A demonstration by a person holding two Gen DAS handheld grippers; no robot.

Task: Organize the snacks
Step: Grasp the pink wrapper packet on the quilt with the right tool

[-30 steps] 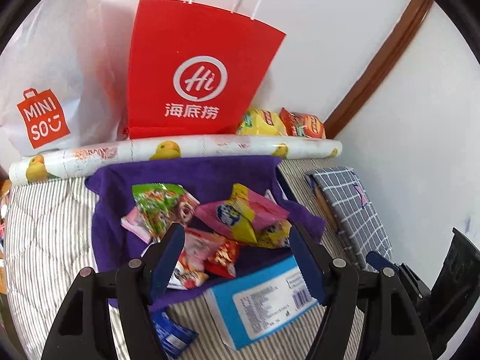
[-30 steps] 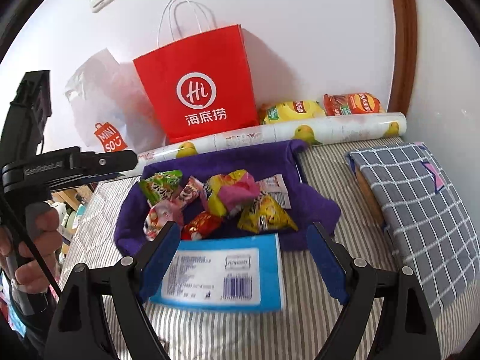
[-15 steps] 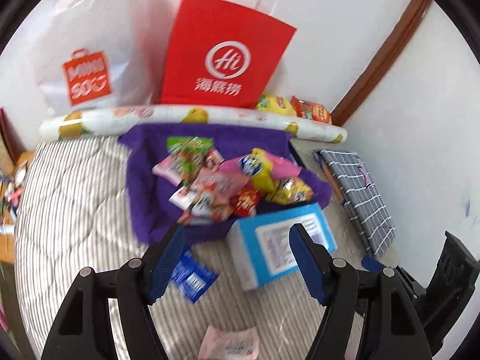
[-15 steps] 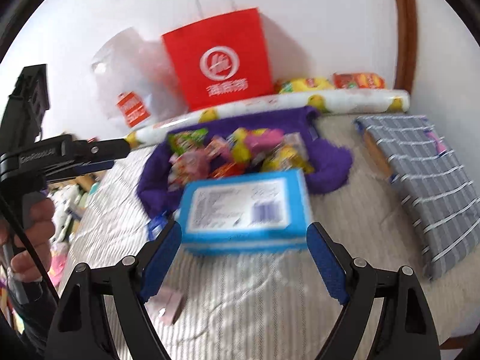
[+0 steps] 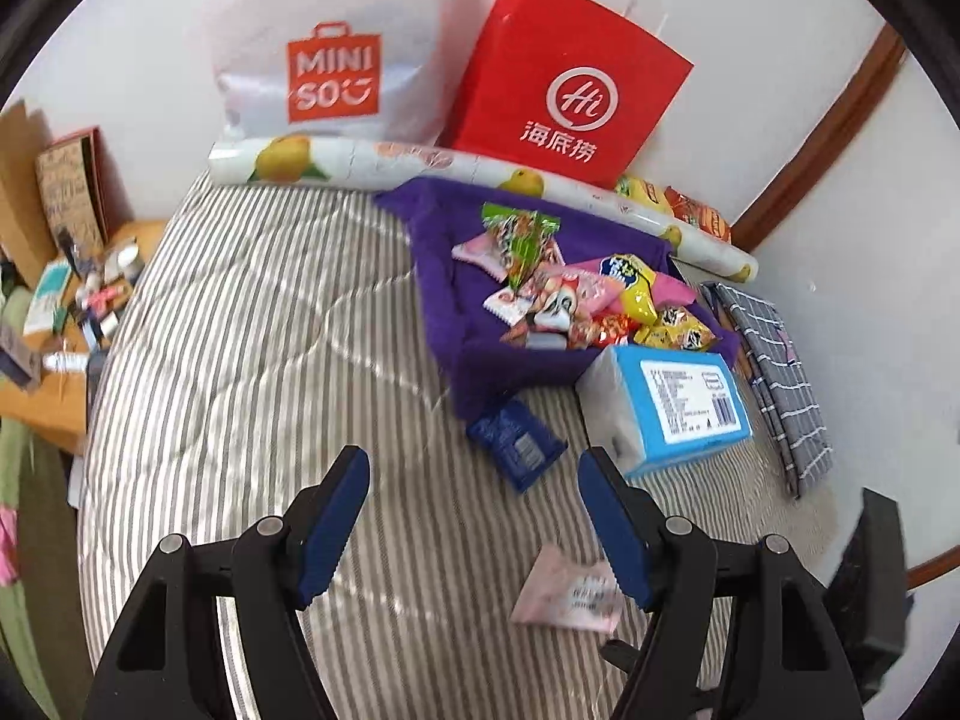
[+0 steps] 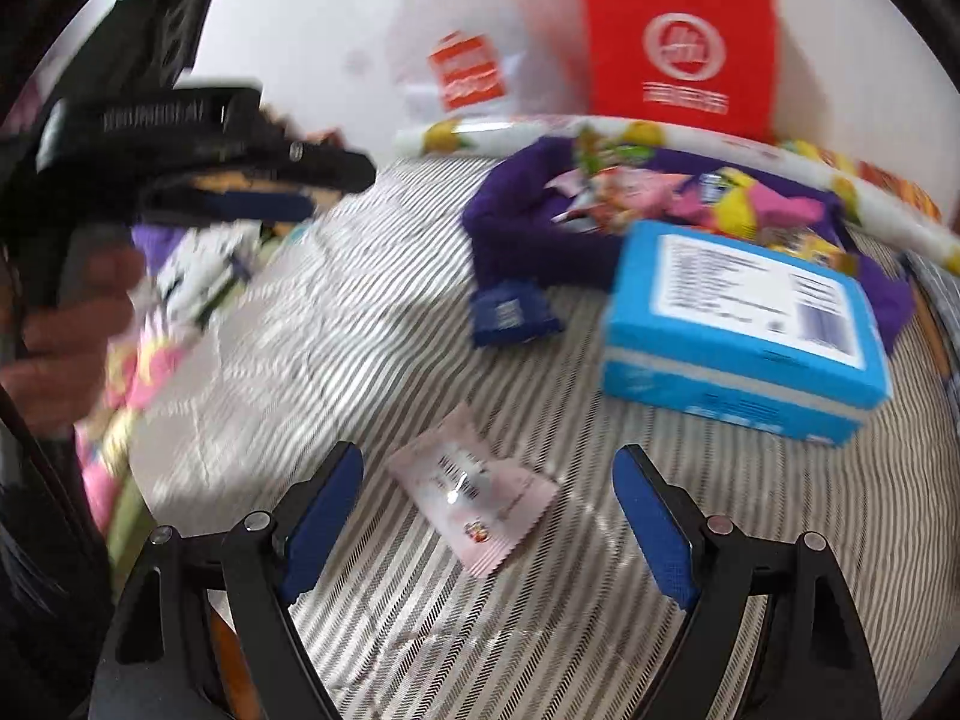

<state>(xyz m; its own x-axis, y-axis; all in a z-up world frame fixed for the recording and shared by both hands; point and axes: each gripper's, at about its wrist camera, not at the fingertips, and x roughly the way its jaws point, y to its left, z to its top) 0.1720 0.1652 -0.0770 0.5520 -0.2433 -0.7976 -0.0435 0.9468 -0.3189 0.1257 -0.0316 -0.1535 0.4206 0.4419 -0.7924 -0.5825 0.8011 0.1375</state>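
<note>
your left gripper (image 5: 474, 516) and right gripper (image 6: 487, 510) both gape wide and empty over the striped bed (image 5: 252, 324), where one pale pink snack sachet (image 6: 474, 495) lies between the right gripper's fingers, one dark blue snack packet (image 5: 516, 435) and one light blue rectangular box (image 5: 672, 405) sit beside the purple cloth tray (image 5: 444, 294) heaped with snacks, and only your left view shows the cluttered wooden side table (image 5: 54, 360).

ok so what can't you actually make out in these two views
- Print on the pink packet: right wrist view, motion blur.
- Contents of the red paper bag: left wrist view, its own front wall hides them.
- Chip bags: left wrist view, mostly behind the fruit-print roll.
</note>
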